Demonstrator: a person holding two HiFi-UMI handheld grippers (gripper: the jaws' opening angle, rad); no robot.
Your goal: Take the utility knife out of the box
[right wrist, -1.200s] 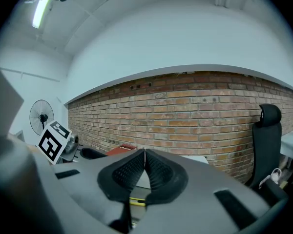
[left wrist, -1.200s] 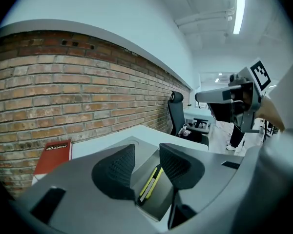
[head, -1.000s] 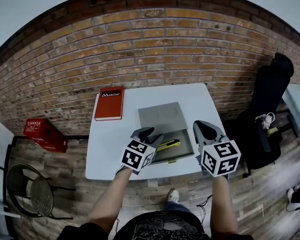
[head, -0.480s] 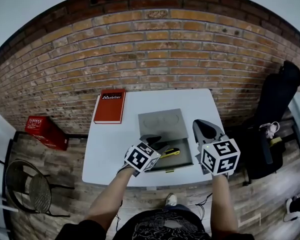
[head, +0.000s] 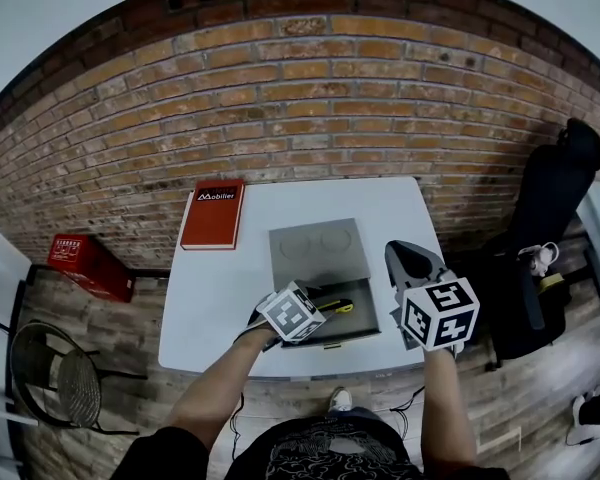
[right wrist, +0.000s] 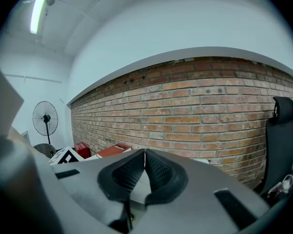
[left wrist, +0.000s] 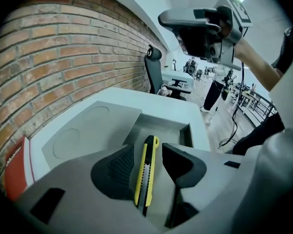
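The utility knife [head: 337, 307] is yellow and black and lies in the open grey box [head: 366, 318] on the white table [head: 212, 298]. The box's lid [head: 318, 248] lies flat behind it. My left gripper [head: 313, 308] points steeply down into the box. In the left gripper view the knife [left wrist: 147, 172] lies lengthwise between the fingers [left wrist: 118, 165], which do not touch it. Those jaws have just been opening, and the left gripper [left wrist: 147, 150] stands open. My right gripper [head: 412, 263] hangs above the table's right edge. Its fingertips meet on nothing, so the right gripper [right wrist: 144, 153] is shut.
A red book [head: 213, 213] lies at the table's far left corner. On the floor are a red crate [head: 85, 266] and a wire chair [head: 50, 388] at the left. A black office chair [head: 545, 218] stands right of the table. A brick wall runs behind.
My left gripper has sunk from above the box's front edge down into it, tilting steeper, and now straddles the knife. The right gripper has hardly shifted.
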